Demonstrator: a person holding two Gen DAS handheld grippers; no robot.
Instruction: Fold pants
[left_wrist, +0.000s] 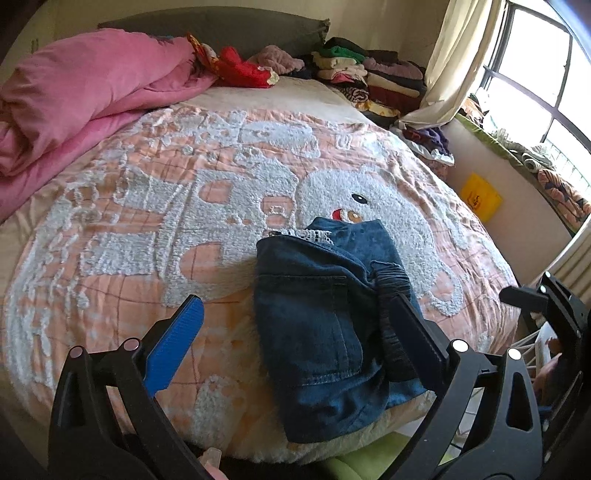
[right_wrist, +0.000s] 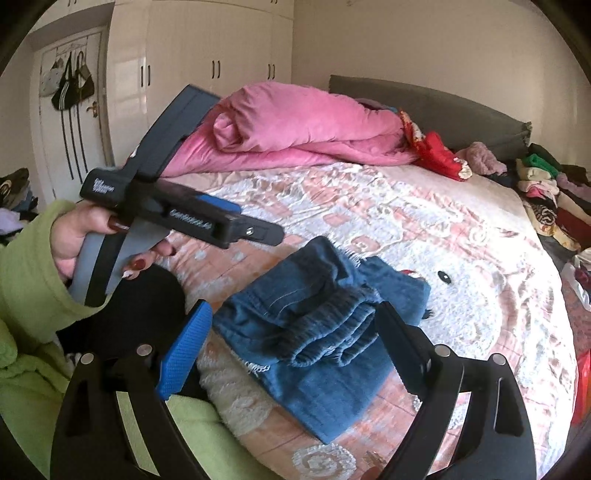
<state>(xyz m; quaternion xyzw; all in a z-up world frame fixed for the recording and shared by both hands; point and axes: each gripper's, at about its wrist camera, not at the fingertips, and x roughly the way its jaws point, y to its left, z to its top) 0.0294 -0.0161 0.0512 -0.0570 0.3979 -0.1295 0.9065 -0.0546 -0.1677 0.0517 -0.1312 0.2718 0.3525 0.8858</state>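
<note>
Folded blue denim pants (left_wrist: 325, 314) lie near the front edge of the bed, with the ribbed dark waistband on top at the right; they also show in the right wrist view (right_wrist: 314, 332). My left gripper (left_wrist: 295, 317) is open and empty, held just above and in front of the pants. My right gripper (right_wrist: 293, 325) is open and empty, its jaws standing wide on either side of the pants' near end. The left gripper's body (right_wrist: 177, 218), held in a hand with a green sleeve, shows at the left of the right wrist view.
The bed has a peach and white bear-pattern cover (left_wrist: 166, 206). A pink duvet (left_wrist: 74, 96) is bunched at the back left. Stacks of folded clothes (left_wrist: 365, 74) sit at the back right. A window and sill (left_wrist: 535, 110) are at the right; a wardrobe (right_wrist: 207, 55) stands behind.
</note>
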